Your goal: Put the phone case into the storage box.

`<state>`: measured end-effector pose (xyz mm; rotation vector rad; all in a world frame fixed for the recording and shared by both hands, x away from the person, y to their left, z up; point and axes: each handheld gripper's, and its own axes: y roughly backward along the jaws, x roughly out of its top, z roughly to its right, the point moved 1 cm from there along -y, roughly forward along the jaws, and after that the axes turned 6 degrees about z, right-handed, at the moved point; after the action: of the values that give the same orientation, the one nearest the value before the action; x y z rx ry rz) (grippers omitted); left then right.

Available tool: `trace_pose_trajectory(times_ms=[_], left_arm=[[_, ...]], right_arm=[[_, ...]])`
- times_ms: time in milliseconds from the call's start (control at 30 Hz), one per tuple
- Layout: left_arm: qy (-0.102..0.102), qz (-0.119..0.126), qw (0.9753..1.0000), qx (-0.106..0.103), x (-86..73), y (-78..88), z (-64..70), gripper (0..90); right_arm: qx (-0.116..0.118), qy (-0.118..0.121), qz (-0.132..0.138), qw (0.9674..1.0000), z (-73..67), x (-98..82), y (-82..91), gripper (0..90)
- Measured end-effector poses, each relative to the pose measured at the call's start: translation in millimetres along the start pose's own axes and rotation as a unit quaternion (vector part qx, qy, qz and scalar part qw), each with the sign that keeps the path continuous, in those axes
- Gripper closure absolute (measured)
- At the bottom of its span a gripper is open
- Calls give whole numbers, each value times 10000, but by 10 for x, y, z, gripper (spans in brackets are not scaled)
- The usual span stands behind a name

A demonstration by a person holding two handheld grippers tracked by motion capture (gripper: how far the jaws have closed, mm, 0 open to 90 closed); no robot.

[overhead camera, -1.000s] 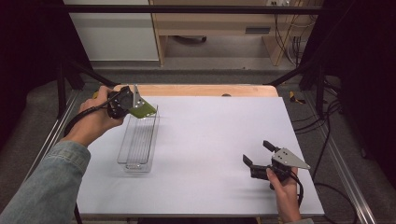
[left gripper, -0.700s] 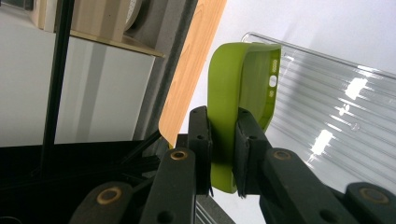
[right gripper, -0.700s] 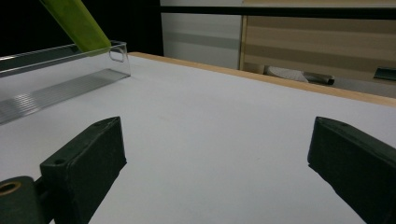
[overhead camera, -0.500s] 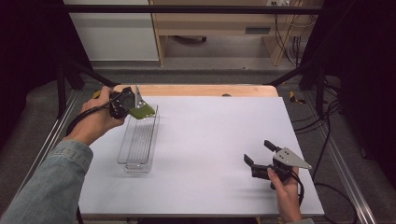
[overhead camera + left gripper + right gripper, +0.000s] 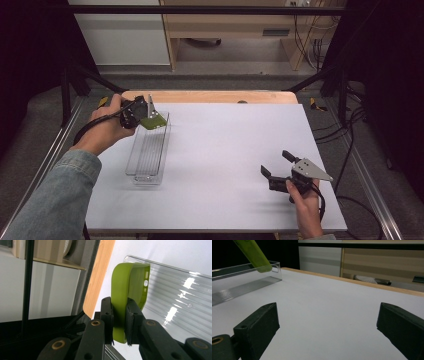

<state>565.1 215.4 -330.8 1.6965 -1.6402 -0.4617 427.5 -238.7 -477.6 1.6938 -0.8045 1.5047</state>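
- Since earlier high-view frames: next to nothing is seen to have moved; the left gripper [image 5: 145,112] w/ green case is kept at the far end of the tray, the right gripper [image 5: 277,165] is parked at the same spot, lower right of frame.
- High view: the green phone case [image 5: 152,121] is held over the far end of the clear plastic tray [image 5: 148,150], upper left of frame. Whether the case touches the tray rim can't be told here. The tray lies lengthwise on the white table [image 5: 225,150], apparently w/ nothing in it.
- Left gripper view: the case [image 5: 130,285] is pinched by one side wall near its lower end, jaws closed narrow on it, inside and outside of the wall each pressed by a pad. Camera cut-out is seen at the free end. The ribbed tray floor [image 5: 180,297] is seen behind, right of frame.
- Handling (judged): the case looks light, thin and flexible, prob. rubbery, so good grip and low breakage risk; an edge pinch may let it bend or swivel. The wall is the sensible hold. The tray looks rigid, light, easily nudged.
- Right gripper view: jaws are spread wide, nothing between them, bare table beyond. The case tip [image 5: 254,255] and tray corner [image 5: 274,267] are seen in upper left of frame.
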Motion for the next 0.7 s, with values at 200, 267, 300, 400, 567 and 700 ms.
trace_pose_trajectory(times_ms=[200,267,300,400,567,700], left_arm=[[5,-5,10000,-26,-15,-54,23,788],[-25,-21,10000,-35,-11,-69,31,788],[-45,-27,10000,-39,-9,-78,33,788],[-57,-20,10000,-47,0,-97,36,788],[-47,-33,10000,-77,0,-132,34,788],[-76,-45,9999,-90,9,-145,29,787]], right_arm=[[4,19,-18,10000,0,-3,-4,45],[8,29,-22,10000,-2,-4,-4,45],[8,29,-22,10000,-2,-4,-4,45],[1,24,-22,10000,1,-5,-5,45],[2,27,-21,10000,3,-6,-5,45],[-2,26,-26,10000,6,-6,-3,45]])
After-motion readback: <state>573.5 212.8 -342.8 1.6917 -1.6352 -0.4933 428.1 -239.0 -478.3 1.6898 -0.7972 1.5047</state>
